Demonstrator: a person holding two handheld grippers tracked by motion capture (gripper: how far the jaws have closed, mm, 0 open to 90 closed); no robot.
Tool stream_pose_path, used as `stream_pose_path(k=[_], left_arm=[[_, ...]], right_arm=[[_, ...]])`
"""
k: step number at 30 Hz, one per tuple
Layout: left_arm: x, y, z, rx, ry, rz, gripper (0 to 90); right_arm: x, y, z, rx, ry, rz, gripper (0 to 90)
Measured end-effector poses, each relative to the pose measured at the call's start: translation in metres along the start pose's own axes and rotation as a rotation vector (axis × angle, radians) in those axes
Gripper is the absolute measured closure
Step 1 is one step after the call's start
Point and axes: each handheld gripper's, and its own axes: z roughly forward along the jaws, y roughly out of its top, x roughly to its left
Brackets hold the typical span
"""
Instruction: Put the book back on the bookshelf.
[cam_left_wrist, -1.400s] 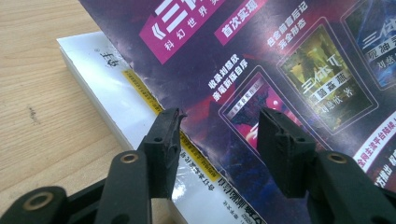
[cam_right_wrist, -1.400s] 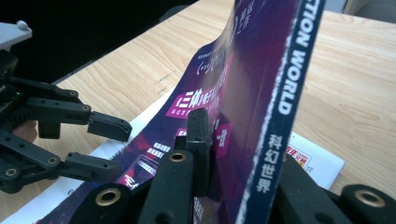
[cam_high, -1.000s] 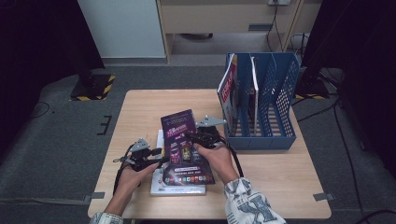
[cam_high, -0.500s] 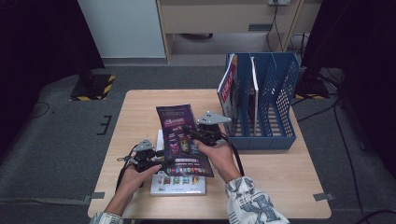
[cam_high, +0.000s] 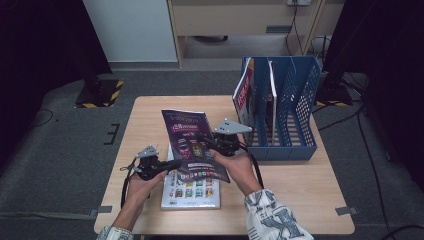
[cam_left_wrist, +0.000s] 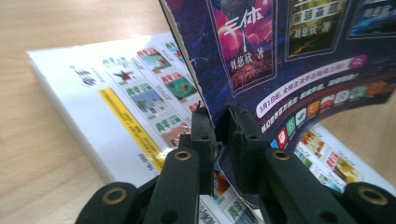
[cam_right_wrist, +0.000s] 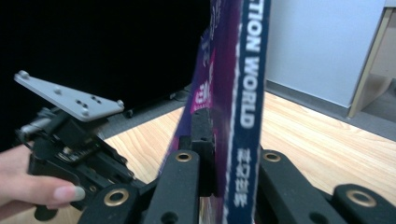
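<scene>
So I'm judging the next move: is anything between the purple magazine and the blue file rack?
Nothing visible: bare table lies between the purple magazine, held by both grippers, and the blue file rack, whose right slots look open.

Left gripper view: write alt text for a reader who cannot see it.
Two black fingers pinch the lower edge of a purple magazine that curves upward. Beneath it a white book with small colour pictures lies flat on a wooden table.
</scene>
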Motion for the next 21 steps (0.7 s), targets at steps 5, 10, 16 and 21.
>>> stream_pose_path(k=[5, 10, 16, 21], left_arm=[[-0.002, 0.005, -0.01, -0.006, 0.104, 0.053, 81.9], [-0.004, 0.008, -0.019, -0.021, 0.181, 0.113, 82.0], [-0.002, 0.008, -0.022, -0.021, 0.173, 0.134, 82.1], [-0.003, 0.008, -0.022, -0.025, 0.173, 0.142, 82.2]], right_arm=[[-0.005, -0.001, -0.001, 0.003, -0.006, 0.003, 84.0], [-0.004, -0.002, 0.0, 0.0, 0.004, -0.009, 83.9], [0.0, -0.002, 0.0, -0.001, 0.022, -0.027, 83.3], [0.002, 0.001, -0.003, -0.003, 0.036, -0.038, 80.3]])
